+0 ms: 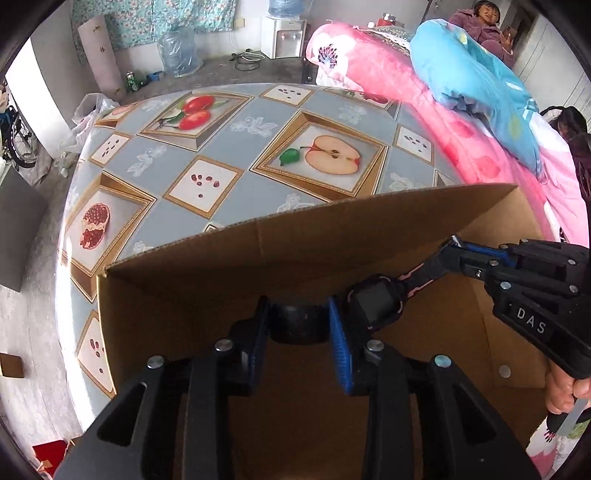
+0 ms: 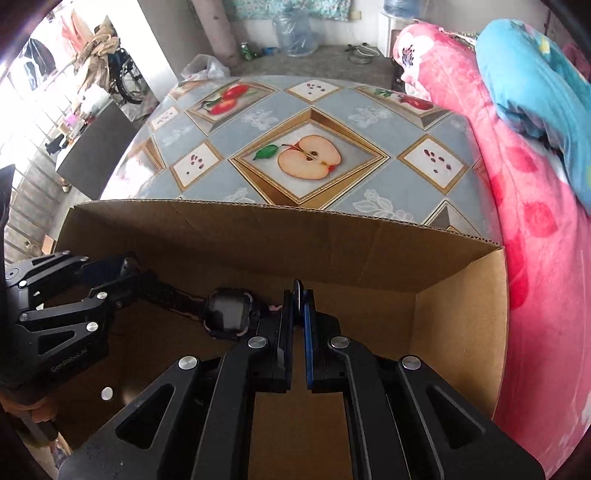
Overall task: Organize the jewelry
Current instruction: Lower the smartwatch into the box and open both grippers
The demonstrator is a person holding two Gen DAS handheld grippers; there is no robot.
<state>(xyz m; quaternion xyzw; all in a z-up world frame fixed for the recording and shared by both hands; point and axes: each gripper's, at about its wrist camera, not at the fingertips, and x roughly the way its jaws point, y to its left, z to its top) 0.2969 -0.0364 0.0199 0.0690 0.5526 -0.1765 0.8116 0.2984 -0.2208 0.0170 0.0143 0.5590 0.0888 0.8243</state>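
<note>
A black smartwatch [image 1: 376, 302] with a pink-edged strap hangs stretched between my two grippers, inside an open cardboard box [image 1: 221, 251]. In the left wrist view my left gripper [image 1: 299, 314] is shut on a curled black end of the strap, which fills the gap between its pads. My right gripper [image 1: 448, 251] comes in from the right and clamps the other end of the strap. The right wrist view shows the watch [image 2: 229, 312] just left of my right gripper [image 2: 297, 295], whose narrow jaws pinch the thin strap tip. My left gripper [image 2: 125, 273] holds the far end, above the box [image 2: 461, 332] floor.
The box stands on a round table [image 1: 258, 122] covered with a grey fruit-patterned cloth. A pink flowered quilt [image 2: 535, 240] and a blue pillow [image 1: 476, 85] lie close on the right. A person [image 1: 487, 22] sits at the back right. Water bottles and a dispenser stand by the far wall.
</note>
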